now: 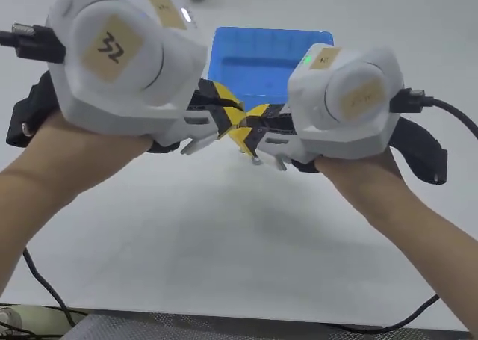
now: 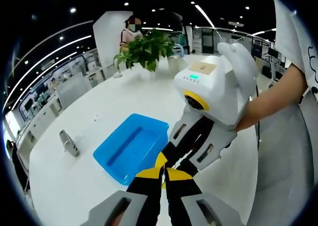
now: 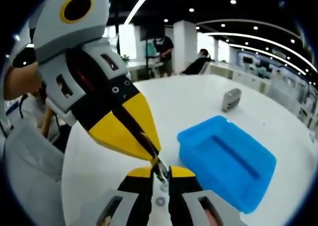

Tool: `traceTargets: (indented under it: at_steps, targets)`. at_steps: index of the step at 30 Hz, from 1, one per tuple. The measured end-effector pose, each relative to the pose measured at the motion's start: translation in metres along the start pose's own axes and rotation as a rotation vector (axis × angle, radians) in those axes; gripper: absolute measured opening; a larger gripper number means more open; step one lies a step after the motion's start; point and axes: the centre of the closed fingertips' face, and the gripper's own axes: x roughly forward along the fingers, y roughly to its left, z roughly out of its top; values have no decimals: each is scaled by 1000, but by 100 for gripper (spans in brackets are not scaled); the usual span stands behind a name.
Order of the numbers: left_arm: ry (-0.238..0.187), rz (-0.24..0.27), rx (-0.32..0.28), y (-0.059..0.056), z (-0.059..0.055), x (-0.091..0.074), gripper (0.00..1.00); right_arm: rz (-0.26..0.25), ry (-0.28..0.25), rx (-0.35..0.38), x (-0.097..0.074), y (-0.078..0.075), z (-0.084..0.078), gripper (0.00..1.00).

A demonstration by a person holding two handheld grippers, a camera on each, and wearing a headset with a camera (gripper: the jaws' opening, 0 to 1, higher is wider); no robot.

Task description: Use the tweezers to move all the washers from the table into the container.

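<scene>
Both hands are raised over the white worktop (image 1: 224,228), forearms angled inward from either side so that the two tools meet nose to nose on the person's side of the blue container (image 1: 261,52). The left hand (image 1: 82,142) grips its tool from below with the wrist bent up, and the right hand (image 1: 358,168) mirrors it.

The left hand-held gripper (image 1: 224,114) has its yellow jaws pressed together on the thin dark tweezers (image 3: 151,151), which run out along the jaws and down. The right hand-held gripper (image 1: 258,134) points towards it, its jaws a narrow gap apart. The tweezers' tip sits in that gap, but whether the jaws touch it cannot be told.

In the right gripper view a small washer (image 3: 160,201) lies on the worktop just below the tweezers' tip, outside the container and near its long side. In the left gripper view the container lies just beyond the meeting jaw tips, with a small grey block (image 2: 69,144) on its far side, well apart
</scene>
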Motion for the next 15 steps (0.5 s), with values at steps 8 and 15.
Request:
traceTargets:
  at_steps: [8,15]
  targets:
    - [1,-9,8,2,0,3,0,1,1,-1,-2,2,0,6]
    - [5,-6,3,2,0,4,0,3,3,-8,0,1,-2,6]
